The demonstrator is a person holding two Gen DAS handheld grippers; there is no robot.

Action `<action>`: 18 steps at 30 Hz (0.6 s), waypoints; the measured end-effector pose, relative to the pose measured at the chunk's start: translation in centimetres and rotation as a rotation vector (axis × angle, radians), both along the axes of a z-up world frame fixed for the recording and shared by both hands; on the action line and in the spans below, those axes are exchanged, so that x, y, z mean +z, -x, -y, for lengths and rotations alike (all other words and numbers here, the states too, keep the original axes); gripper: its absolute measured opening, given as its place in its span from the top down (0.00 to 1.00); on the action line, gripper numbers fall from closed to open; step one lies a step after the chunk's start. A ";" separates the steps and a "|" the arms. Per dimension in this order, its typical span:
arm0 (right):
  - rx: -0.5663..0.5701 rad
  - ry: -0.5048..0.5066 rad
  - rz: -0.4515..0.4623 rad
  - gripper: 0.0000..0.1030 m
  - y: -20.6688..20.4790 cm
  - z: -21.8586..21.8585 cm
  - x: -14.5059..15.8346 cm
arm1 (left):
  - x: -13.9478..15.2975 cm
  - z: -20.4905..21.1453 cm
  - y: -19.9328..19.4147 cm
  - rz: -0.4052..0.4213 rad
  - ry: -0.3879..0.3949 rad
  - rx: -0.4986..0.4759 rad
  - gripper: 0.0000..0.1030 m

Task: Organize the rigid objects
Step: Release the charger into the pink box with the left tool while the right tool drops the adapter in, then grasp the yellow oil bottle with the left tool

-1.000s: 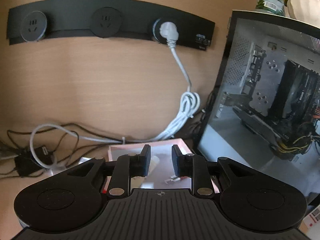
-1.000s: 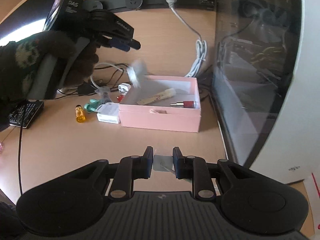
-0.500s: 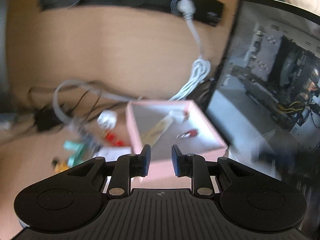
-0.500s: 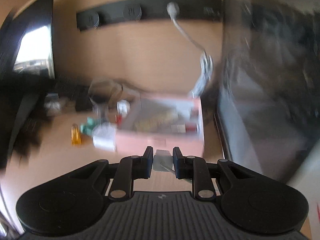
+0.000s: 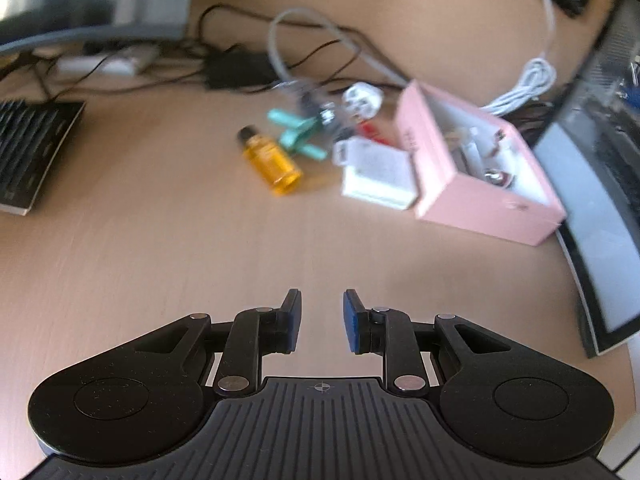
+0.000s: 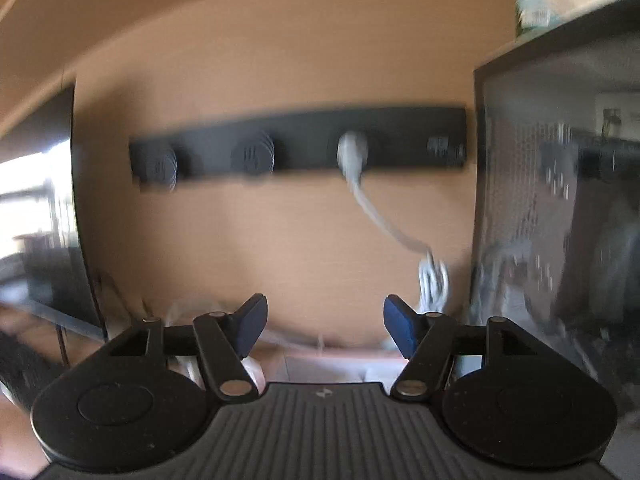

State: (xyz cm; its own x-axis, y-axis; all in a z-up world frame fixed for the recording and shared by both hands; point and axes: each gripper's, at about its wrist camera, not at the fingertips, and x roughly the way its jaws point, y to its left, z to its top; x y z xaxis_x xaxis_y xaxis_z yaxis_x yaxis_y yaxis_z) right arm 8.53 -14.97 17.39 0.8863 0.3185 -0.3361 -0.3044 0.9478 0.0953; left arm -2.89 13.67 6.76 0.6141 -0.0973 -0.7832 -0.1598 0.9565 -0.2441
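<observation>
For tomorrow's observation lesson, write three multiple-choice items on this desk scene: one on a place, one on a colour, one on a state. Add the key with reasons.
1. Where does the white box lie?
A. Inside the pink box
B. Beside the pink box, on its left in the picture
C. On the keyboard

2. What colour is the small bottle?
A. Amber
B. Blue
C. Green

3. How is the right gripper?
A. Shut on a plug
B. Shut, empty
C. Open, empty

Key: 1 B, it rests against the pink wall's outside; 2 A, its body is orange-yellow; 3 C, its fingers stand wide apart with nothing between.

Bare desk [image 5: 168,248] lies ahead; amber bottle [image 5: 272,160], white case [image 5: 376,176], pink box [image 5: 476,184] crowd beyond.
</observation>
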 end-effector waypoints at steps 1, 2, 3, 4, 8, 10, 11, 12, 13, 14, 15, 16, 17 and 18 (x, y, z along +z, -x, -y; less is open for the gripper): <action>0.005 0.039 -0.023 0.37 0.3 -0.2 -1.1 | -0.1 -0.1 -0.2 -0.004 0.005 0.004 0.76; 0.010 0.077 -0.049 0.37 0.9 -0.4 -2.4 | -0.2 -0.2 -0.4 -0.007 0.009 0.004 0.76; 0.016 0.113 -0.079 0.37 1.5 -0.5 -3.8 | -0.3 -0.3 -0.7 -0.008 0.011 0.000 0.76; 0.024 0.135 -0.110 0.37 2.1 -0.5 -5.1 | -0.2 -0.1 -1.1 -0.005 0.012 -0.006 0.76; 0.043 0.141 -0.245 0.37 4.2 0.3 -9.0 | 0.4 0.8 -4.2 0.033 0.021 -0.044 0.76; 0.039 0.112 -0.314 0.37 4.9 0.9 -10.2 | 0.9 1.4 -6.6 0.057 0.024 -0.063 0.76; 0.040 0.099 -0.344 0.37 5.1 1.1 -10.7 | 1.2 1.6 -8.0 0.067 0.027 -0.075 0.76; 0.042 0.089 -0.372 0.37 5.4 1.3 -11.2 | 1.5 1.8 -9.5 0.079 0.023 -0.088 0.76; 0.040 0.086 -0.388 0.37 5.8 1.5 -11.7 | 1.7 2.1 -11.1 0.088 0.013 -0.102 0.76; 0.035 0.086 -0.402 0.37 6.3 1.7 -11.9 | 1.8 2.5 -12.7 0.094 -0.002 -0.111 0.76; 0.035 0.087 -0.414 0.37 6.9 1.9 -12.2 | 1.8 3.0 -14.5 0.100 -0.023 -0.118 0.76; 0.034 0.090 -0.425 0.37 7.2 1.9 -12.4 | 1.7 3.4 -16.0 0.103 -0.039 -0.126 0.76; 0.031 0.095 -0.437 0.37 7.7 2.0 -12.7 | 1.4 3.7 -17.5 0.100 -0.050 -0.134 0.76; 0.030 0.102 -0.446 0.37 8.1 1.9 -12.9 | 1.0 4.0 -18.9 0.089 -0.062 -0.139 0.76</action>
